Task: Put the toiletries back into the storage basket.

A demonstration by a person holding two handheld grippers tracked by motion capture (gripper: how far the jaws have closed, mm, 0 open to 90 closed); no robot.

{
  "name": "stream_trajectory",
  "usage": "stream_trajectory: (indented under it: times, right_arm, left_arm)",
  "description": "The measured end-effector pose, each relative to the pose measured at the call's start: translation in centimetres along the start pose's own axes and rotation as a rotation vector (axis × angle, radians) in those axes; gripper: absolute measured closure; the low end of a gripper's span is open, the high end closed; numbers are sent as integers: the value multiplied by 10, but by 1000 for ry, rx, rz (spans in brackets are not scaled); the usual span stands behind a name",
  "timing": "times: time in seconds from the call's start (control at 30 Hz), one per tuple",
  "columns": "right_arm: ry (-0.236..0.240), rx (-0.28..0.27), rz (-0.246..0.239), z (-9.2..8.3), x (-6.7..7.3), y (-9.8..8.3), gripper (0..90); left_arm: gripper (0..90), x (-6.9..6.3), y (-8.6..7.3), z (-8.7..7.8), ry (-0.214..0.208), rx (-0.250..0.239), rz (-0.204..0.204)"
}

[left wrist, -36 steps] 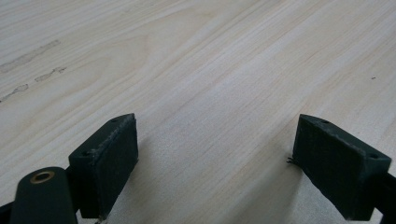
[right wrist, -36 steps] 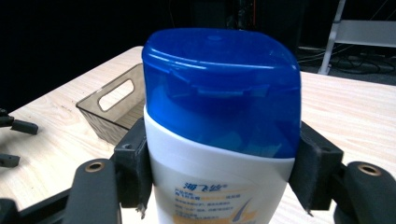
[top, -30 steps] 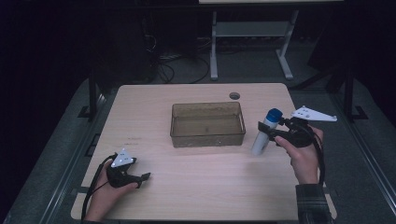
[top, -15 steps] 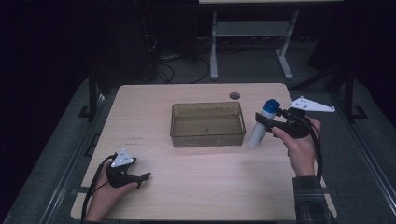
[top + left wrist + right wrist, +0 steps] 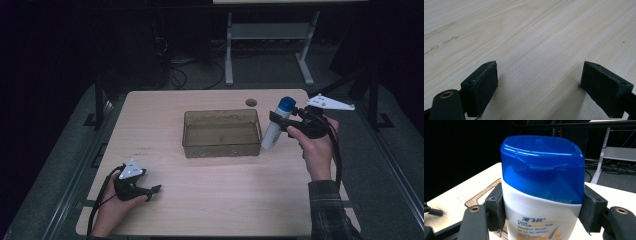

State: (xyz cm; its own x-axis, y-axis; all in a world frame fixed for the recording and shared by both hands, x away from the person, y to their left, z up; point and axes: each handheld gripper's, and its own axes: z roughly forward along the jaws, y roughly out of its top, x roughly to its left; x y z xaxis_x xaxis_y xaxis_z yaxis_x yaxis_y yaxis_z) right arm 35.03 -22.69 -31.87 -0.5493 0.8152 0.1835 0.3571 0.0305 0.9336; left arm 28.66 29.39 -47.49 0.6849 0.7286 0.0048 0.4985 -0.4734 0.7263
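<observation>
High view, table: a pale wooden table (image 5: 215,200) takes up the middle of the frame, with dark floor around it.
High view, bin: a clear brownish plastic bin (image 5: 222,133) sits at the centre of the frame, open side up.
High view, bottle: a white bottle with a blue cap (image 5: 277,125) hangs right of centre, just beside the bin's right end, cap tilted to the upper right and lifted off the table.
High view, right gripper: the right gripper (image 5: 284,121) is clamped across the bottle below the cap; the hand comes in from the lower right in a plaid sleeve (image 5: 331,212).
High view, left gripper: the left gripper (image 5: 155,189) rests low on the table at the lower left, well apart from the bin.
High view, hole: a small round grommet hole (image 5: 251,102) lies above the bin's right corner.
Left gripper view, jaws: the two black pads stand wide apart at the bottom corners, with bare wood grain between them.
Left gripper view, marks: faint smudges lie at the upper left of the table.
Right gripper view, grip: both pads press the bottle's white body just under the blue flip cap, mid-frame.
Right gripper view, writing: blue Chinese characters sit on an orange band at the bottom centre; too cropped to read a brand.
</observation>
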Motion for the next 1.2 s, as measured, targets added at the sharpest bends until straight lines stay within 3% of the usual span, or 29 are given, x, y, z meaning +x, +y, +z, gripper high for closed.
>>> stream_trajectory:
  times: [0.6,1.2]
  right_arm:
    - [2,0,-30,28,6,12,339]
    - [14,23,-28,58,10,5,339]
  left_arm:
    - [131,0,0,0,0,0,0]
    - [131,0,0,0,-1,1,2]
